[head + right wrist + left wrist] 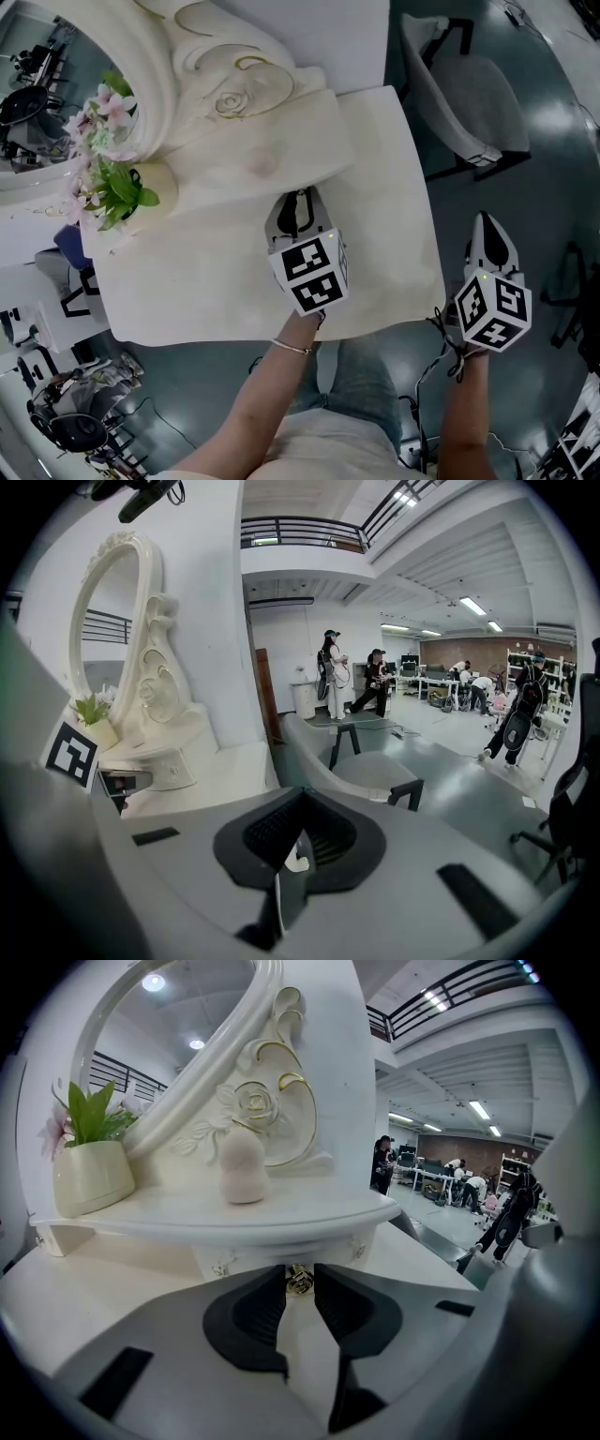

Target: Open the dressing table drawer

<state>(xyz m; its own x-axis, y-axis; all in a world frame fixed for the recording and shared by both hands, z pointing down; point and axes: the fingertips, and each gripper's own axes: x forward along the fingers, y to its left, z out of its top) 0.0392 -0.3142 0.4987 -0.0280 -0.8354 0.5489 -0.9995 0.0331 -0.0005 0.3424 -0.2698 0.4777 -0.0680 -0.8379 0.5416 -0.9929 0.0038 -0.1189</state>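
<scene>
Grasp step: the left claw (300, 1273) pinches the small gold knob (299, 1282) of the drawer (267, 1253) directly ahead of it, so the next move is probably a straight level pull backward; the right claw (300, 803), off to one side, is pressed together on nothing.

A cream pot (91, 1177) of green leaves and pink flowers stands left of a pale pink, egg-shaped sponge (244, 1168), apart from it. A grey padded chair (370, 771) with dark legs sits on a glossy grey floor (469, 757). Several people (333, 672) stand far off in a bright hall.
</scene>
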